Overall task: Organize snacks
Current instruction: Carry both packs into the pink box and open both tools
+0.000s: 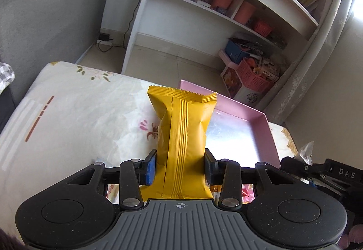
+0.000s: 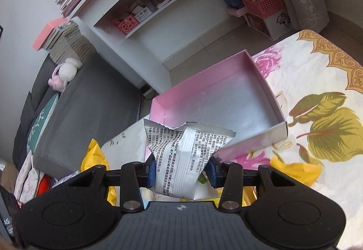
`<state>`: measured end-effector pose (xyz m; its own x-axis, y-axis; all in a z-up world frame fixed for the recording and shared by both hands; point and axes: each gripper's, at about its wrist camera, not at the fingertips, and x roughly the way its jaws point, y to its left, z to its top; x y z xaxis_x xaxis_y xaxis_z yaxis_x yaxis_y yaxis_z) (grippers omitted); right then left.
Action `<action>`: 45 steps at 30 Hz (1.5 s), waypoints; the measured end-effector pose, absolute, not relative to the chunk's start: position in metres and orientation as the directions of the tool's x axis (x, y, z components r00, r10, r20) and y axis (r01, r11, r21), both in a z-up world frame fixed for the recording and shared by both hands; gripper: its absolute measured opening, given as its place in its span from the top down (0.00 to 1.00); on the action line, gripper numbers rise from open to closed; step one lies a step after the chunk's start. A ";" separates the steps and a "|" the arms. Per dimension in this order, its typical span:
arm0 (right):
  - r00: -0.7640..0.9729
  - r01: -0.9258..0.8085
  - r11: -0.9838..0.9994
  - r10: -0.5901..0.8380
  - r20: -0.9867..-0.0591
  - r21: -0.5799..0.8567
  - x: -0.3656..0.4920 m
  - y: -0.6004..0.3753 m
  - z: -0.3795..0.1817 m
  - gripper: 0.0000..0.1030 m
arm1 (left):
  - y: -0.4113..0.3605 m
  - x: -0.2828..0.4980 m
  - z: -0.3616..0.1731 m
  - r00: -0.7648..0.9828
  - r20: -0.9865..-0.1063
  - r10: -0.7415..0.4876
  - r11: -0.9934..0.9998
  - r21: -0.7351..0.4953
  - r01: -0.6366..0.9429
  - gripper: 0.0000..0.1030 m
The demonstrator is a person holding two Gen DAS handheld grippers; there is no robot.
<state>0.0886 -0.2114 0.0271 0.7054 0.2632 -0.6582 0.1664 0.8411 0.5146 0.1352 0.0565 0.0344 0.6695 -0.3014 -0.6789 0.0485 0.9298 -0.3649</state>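
Observation:
My left gripper (image 1: 180,168) is shut on a yellow snack packet (image 1: 181,134), held upright above the floral tablecloth, its back seam facing the camera. Behind it and to the right lies the shallow pink box (image 1: 261,118) with a silver floor. My right gripper (image 2: 181,170) is shut on a white snack packet (image 2: 181,159) printed with black text, lifted in front of the same pink box (image 2: 158,107), which holds nothing in the part I can see. The yellow packet (image 2: 93,159) shows at the left of the right wrist view. The right gripper's black body (image 1: 317,172) shows at the right edge of the left wrist view.
Another yellow packet (image 2: 295,170) lies on the cloth near my right gripper. The table (image 1: 68,113) carries a floral cloth. A grey sofa (image 1: 45,11) stands to the left, and a white shelf unit (image 1: 204,11) with baskets and boxes stands on the tiled floor beyond.

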 end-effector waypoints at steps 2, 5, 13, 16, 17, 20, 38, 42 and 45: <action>0.720 0.184 0.825 0.257 -0.644 0.534 0.099 -0.221 0.022 0.66 | 0.043 0.146 0.033 0.671 -0.681 -0.294 0.940 -0.334 0.072 0.63; 0.737 0.207 0.817 0.231 -0.635 0.538 0.112 -0.231 0.014 0.66 | 0.022 0.162 0.028 0.673 -0.678 -0.295 0.946 -0.307 0.106 0.63; 0.764 0.238 0.819 0.173 -0.621 0.522 0.136 -0.260 -0.004 0.66 | -0.010 0.200 0.004 0.662 -0.684 -0.306 0.950 -0.266 0.164 0.63; 0.756 0.259 0.813 0.165 -0.633 0.521 0.141 -0.267 -0.013 0.66 | -0.014 0.209 -0.009 0.646 -0.701 -0.301 0.952 -0.258 0.164 0.63; 0.753 0.263 0.813 0.163 -0.637 0.519 0.143 -0.269 -0.015 0.66 | -0.015 0.211 -0.013 0.643 -0.706 -0.298 0.953 -0.256 0.161 0.63; 0.745 0.269 0.815 0.162 -0.647 0.514 0.147 -0.271 -0.021 0.65 | -0.014 0.216 -0.022 0.636 -0.715 -0.290 0.955 -0.256 0.148 0.63; 0.763 0.229 0.836 0.164 -0.625 0.499 0.142 -0.264 -0.011 0.27 | -0.027 0.193 -0.012 0.648 -0.707 -0.282 0.957 -0.159 0.242 0.17; 0.763 0.203 0.856 0.166 -0.625 0.475 0.132 -0.257 -0.001 0.18 | -0.020 0.177 -0.004 0.641 -0.706 -0.301 0.952 -0.188 0.241 0.12; 0.759 0.182 0.875 0.165 -0.630 0.448 0.122 -0.252 0.008 0.14 | -0.012 0.163 0.003 0.643 -0.700 -0.312 0.950 -0.211 0.231 0.09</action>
<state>0.1224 -0.2515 0.0076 0.7587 0.1651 -0.6301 0.1819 0.8752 0.4483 0.1631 -0.0125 0.0029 0.6427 -0.3116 -0.6998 0.2312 0.9498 -0.2106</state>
